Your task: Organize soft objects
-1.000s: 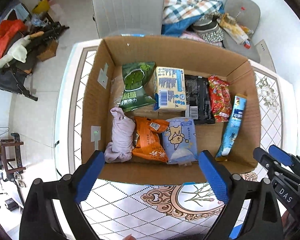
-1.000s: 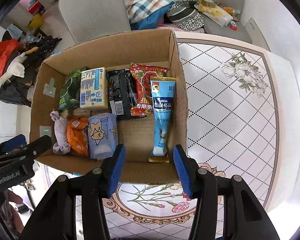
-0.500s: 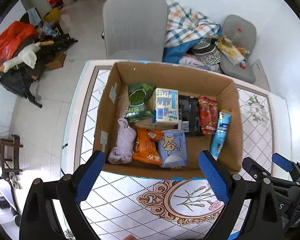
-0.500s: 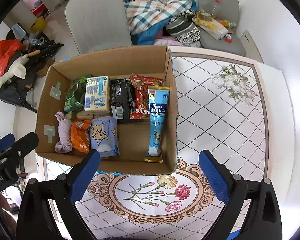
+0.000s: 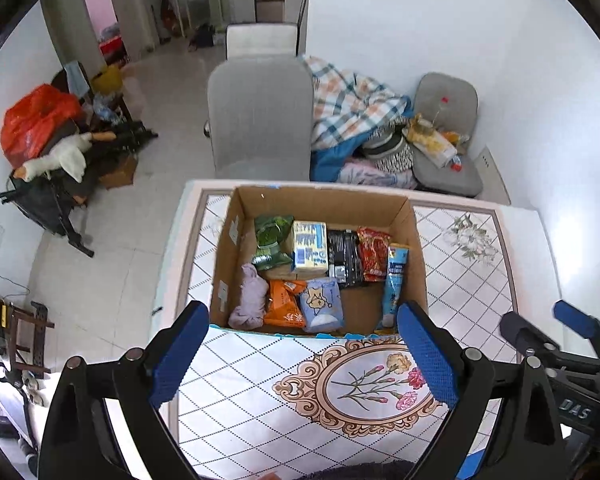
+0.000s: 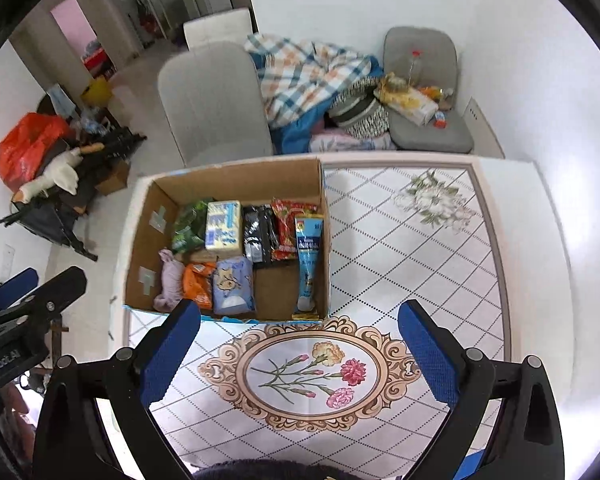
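An open cardboard box (image 5: 418,264) (image 6: 140,240) stands on the patterned table. It holds soft packs: a green bag (image 5: 270,240), a yellow pack (image 5: 310,244), a black pack (image 5: 344,258), a red bag (image 5: 374,254), a light-blue tube pack (image 5: 394,280) (image 6: 309,256), a lilac cloth (image 5: 250,300), an orange bag (image 5: 286,308) and a pale-blue tissue pack (image 5: 324,306). My left gripper (image 5: 304,356) is open and empty, held high in front of the box. My right gripper (image 6: 300,354) is open and empty, above the table's flower medallion (image 6: 304,372).
The table (image 6: 420,248) stretches to the right of the box. Behind it stand a grey chair (image 5: 260,120), a plaid blanket pile (image 5: 352,104) and a second grey seat (image 5: 448,136) with clutter. A red bag and a stand (image 5: 40,128) are on the floor at left.
Both grippers have pulled back and up from the box, which now looks smaller. The right gripper went from nearly closed beside the tube pack to wide open. The tube pack stays in the box.
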`<state>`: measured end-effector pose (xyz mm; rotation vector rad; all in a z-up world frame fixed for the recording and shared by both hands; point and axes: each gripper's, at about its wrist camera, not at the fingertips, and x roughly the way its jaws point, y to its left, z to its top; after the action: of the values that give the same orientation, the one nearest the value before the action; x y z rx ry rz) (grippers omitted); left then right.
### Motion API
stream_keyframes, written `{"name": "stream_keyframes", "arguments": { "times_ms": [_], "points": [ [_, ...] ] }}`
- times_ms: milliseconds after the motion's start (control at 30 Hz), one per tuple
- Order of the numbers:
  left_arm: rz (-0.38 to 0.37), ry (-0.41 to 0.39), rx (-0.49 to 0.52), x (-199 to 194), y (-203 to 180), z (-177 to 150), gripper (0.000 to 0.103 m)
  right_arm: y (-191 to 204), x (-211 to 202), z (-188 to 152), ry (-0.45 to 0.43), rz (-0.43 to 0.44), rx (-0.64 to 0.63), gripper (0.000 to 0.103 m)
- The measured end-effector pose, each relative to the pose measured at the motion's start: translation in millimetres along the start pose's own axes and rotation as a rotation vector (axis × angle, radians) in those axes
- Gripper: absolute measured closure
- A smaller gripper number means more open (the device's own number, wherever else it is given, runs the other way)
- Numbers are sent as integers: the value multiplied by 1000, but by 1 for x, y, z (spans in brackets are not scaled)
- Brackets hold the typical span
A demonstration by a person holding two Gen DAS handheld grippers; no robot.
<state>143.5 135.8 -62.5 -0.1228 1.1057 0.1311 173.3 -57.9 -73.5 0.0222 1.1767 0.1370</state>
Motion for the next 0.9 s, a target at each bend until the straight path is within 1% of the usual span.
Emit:
{"name": "stream_keyframes", "arguments": {
  "times_ms": [67,167,400,500,567,733,900],
  "points": [
    [5,-19,7,-15,-2,-4,6,1,-23,-3,-39,-2,-13,0],
    [5,-41,-1,-33,-1,-11,6,1,-50,-9,-84,-1,-20,0],
    [-9,-56,-8,-61,-2,-21,6,3,-97,-22,-147,0,-40,0],
    [-3,-77,-3,-71,-6,-24,6,3,-108,-25,-151,11,-47,0],
    [4,-88,-2,-77,-6,-25,6,4,-113,-26,-161,1,-53,0],
    [21,-119,-5,-86,-6,-28,6,-1,-119,-27,-171,2,-37,0],
    [21,-113,-10,-85,-6,-30,6,-7,-120,-29,-169,-3,-19,0]
  ]
}}
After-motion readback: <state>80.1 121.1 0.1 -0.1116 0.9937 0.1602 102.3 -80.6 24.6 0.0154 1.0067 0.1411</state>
